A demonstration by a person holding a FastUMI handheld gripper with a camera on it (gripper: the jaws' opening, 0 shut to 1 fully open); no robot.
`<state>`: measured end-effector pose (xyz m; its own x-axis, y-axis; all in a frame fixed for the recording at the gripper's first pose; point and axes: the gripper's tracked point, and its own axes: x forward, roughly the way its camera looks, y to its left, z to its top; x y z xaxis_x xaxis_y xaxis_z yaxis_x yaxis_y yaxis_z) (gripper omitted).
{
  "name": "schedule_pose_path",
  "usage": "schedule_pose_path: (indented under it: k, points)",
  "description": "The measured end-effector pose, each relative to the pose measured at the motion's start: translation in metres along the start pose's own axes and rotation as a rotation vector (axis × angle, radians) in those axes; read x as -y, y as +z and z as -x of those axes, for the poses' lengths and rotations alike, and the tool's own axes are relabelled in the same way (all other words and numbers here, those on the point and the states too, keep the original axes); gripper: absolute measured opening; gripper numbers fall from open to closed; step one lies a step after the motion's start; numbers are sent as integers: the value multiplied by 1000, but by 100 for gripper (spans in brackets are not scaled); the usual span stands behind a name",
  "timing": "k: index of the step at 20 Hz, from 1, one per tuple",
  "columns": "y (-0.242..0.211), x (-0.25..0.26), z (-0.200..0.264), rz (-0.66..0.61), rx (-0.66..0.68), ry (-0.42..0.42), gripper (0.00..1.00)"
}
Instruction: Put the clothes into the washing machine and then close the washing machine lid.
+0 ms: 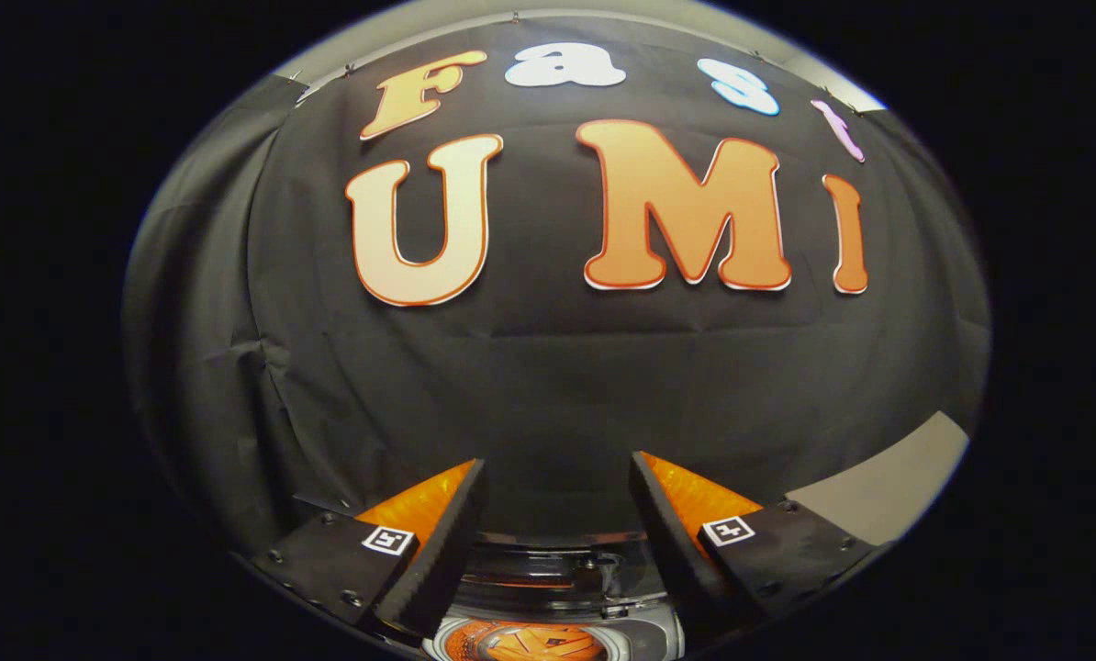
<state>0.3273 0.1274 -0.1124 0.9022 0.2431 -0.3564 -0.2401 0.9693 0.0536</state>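
**Gripper held high, fingers apart, washer just below**

Gripper (557,477) raised and aimed at the black cloth wall (548,386). Fingers (447,542) spread wide, nothing between them but a gap of dark cloth. Black foam pads on the inner faces, orange plastic behind, a small square black-and-white marker on each finger's black base. Not clamped on anything; no contact with any item.

Washer (557,588) low between the fingers, close under the gripper and near their bases. Seen from above: a dark curved rim with a pale grey band, then a round opening further down. Inside the opening, an orange shape (548,643), partly cut off; cannot tell whether cloth or part of the drum. Lid position hard to judge from here; the curved dark piece across the top of the opening possibly a lid or the rim itself, cannot tell which.

Beyond the fingertips, cloth wall hanging in soft creases, pinned along its top edge. Off to the right of the right finger, a pale grey flat surface (888,487) showing past the cloth's lower edge. To the left of the left finger, more black cloth in folds.
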Motion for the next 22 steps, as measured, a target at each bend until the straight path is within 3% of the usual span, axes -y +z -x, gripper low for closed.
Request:
schedule_pose_path:
  k: [3, 8, 16, 22]
  points:
    - [-18, 0, -24, -24, -54, 4, 98]
    - [-44, 20, -48, -14, -80, -70, 99]
    - [-44, 23, -42, -2, -8, -63, 100]
    - [-52, 20, -4, -9, 35, -57, 100]
